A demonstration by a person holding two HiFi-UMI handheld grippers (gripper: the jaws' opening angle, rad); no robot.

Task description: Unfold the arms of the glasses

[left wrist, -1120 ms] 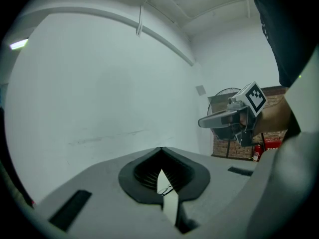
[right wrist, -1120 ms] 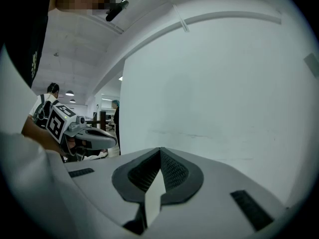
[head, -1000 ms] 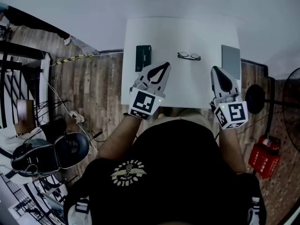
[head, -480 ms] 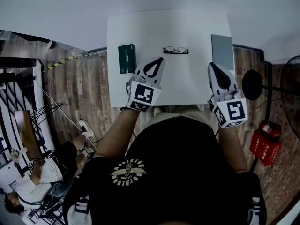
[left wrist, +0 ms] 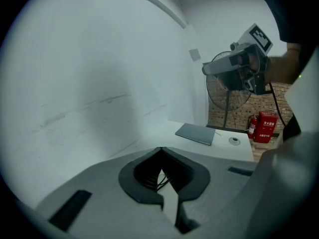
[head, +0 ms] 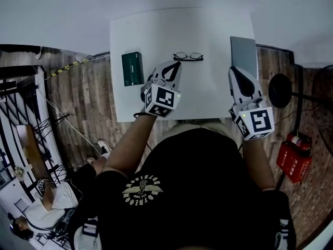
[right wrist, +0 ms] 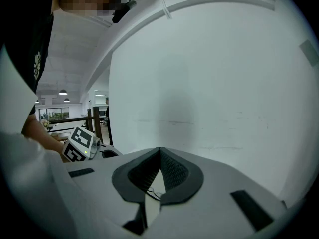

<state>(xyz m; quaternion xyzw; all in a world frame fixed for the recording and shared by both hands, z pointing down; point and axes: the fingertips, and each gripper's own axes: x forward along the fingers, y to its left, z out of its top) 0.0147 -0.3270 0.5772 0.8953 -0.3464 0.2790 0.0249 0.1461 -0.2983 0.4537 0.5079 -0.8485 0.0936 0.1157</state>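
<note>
A pair of thin dark-framed glasses (head: 188, 56) lies folded on the white table (head: 208, 90), toward its far edge. My left gripper (head: 178, 65) is shut and empty, its tips just short of the glasses on their near left side. My right gripper (head: 232, 70) is also shut and empty, off to the right of the glasses beside a grey pad. In the left gripper view the shut jaws (left wrist: 160, 149) frame a sliver of the glasses (left wrist: 162, 180). Below the shut tips (right wrist: 160, 149) in the right gripper view, the glasses (right wrist: 153, 192) show through the gap.
A dark green case (head: 132, 68) lies at the table's left. A flat grey pad (head: 244, 56) lies at its right edge, also seen as the pad (left wrist: 195, 133). A fan (left wrist: 227, 91) and red extinguisher (head: 294, 163) stand right of the table; a white wall is behind it.
Both grippers have moved forward over the table. The left one has sunk and closed in on the glasses; both stay shut.
</note>
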